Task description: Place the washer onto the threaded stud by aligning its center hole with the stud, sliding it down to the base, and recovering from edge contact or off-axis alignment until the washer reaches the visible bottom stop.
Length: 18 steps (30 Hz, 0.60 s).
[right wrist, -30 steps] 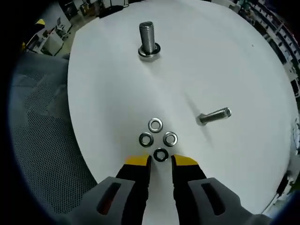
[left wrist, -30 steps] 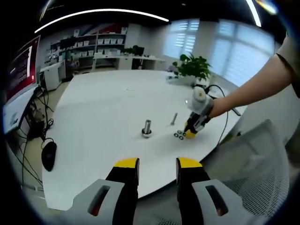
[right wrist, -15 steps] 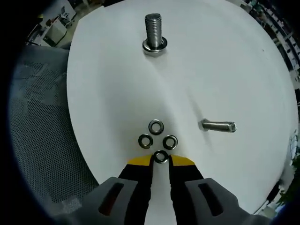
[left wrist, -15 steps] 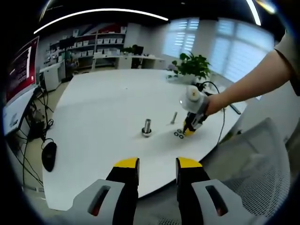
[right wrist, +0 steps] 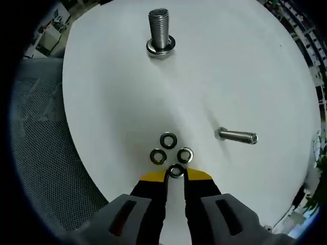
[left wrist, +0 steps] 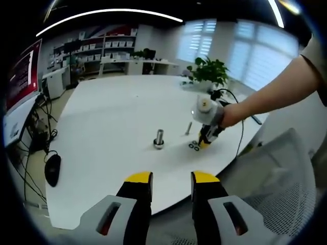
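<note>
**Right hand-held gripper at the nearest washer; stud stands bare across the table**

In my right gripper view, the right hand-held gripper [right wrist: 175, 175] points down at the white table [right wrist: 245, 66], its yellow-tipped jaws set narrowly apart with the nearest washer [right wrist: 176, 171] sitting right at the gap between the tips. I cannot tell whether the jaws actually pinch it or merely flank it. Three other washers [right wrist: 168, 140] lie flat in a tight cluster just beyond, toward 12 o'clock, close to one another and to the near one.

The threaded stud [right wrist: 159, 30] stands upright on its base at 12 o'clock in that view, well apart from the washers, with nothing on its thread that I can see. A second bolt [right wrist: 237, 136] lies on its side at 3 o'clock from the cluster, apart from it.

In my left gripper view, the left hand-held gripper [left wrist: 170, 178] hangs off the near edge of the table [left wrist: 102, 117], jaws apart with nothing between them. From there I see the stud [left wrist: 159, 138] at centre, the right hand-held gripper [left wrist: 204, 144] at 3 o'clock of it held by a person's arm [left wrist: 271, 94], and the washers [left wrist: 194, 146] as small dark rings at its tip. A potted plant [left wrist: 208, 72] sits at the far table edge, a computer mouse [left wrist: 52, 169] off the table at 9 o'clock, and a mesh chair back [left wrist: 286, 173] at 4 o'clock.
</note>
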Each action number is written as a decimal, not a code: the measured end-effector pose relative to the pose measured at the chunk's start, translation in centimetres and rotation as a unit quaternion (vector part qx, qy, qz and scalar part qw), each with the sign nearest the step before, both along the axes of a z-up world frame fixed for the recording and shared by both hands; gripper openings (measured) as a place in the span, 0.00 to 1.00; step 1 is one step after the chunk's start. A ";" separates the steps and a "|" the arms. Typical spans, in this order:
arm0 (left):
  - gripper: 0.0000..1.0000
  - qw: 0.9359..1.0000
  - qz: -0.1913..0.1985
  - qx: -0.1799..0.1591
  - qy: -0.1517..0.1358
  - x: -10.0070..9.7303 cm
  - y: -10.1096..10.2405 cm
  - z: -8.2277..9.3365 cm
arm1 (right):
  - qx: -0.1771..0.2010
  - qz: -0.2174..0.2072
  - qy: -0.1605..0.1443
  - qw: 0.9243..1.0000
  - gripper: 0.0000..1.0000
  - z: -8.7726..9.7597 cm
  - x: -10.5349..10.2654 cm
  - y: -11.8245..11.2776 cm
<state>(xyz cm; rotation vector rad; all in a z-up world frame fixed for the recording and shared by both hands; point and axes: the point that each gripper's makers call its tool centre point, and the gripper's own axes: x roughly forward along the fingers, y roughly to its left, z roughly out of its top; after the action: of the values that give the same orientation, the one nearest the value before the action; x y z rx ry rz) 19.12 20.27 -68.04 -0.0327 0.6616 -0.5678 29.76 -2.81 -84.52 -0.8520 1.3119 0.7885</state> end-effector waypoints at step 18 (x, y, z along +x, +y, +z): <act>0.28 1.000 -0.010 -0.005 -0.006 0.0 -0.4 0.3 | 0.057 -0.054 -0.041 0.996 0.14 1.3 -1.6 -1.6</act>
<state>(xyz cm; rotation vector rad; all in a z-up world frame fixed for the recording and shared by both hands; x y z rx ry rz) 19.07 19.84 -67.75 -0.0325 0.6484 -0.5897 28.19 -4.44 -83.18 -0.7085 1.2184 0.7288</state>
